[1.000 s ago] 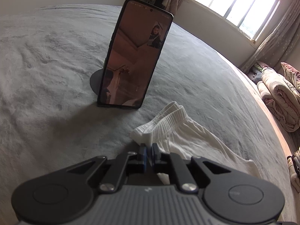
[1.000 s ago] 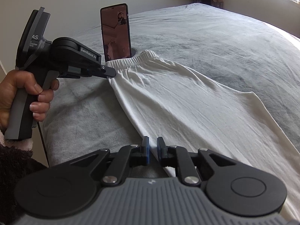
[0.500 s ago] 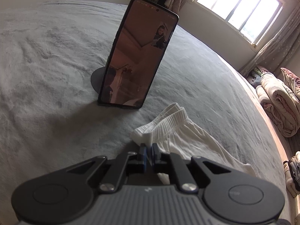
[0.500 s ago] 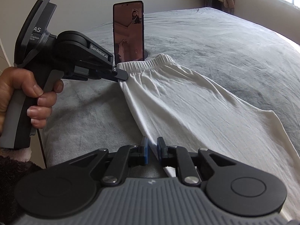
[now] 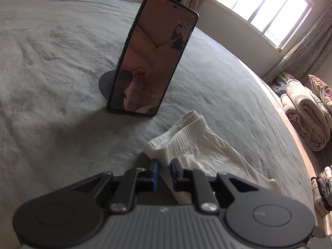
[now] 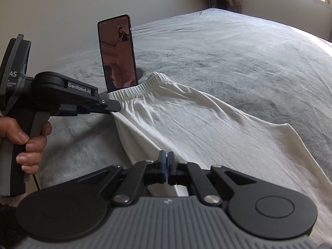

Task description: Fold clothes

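One white garment (image 6: 186, 124), a pair of trousers or shorts by its ribbed waistband, lies spread on the grey bed (image 6: 238, 47) just in front of the upright phone (image 6: 118, 54), our landmark, and we judge folding barely begun, every fold left. Nearer us than the phone, our left gripper (image 5: 164, 167) has just been opening, its jaws slack around the waistband corner. Farthest from the phone, our right gripper (image 6: 166, 159) has just clenched on the garment's near edge.
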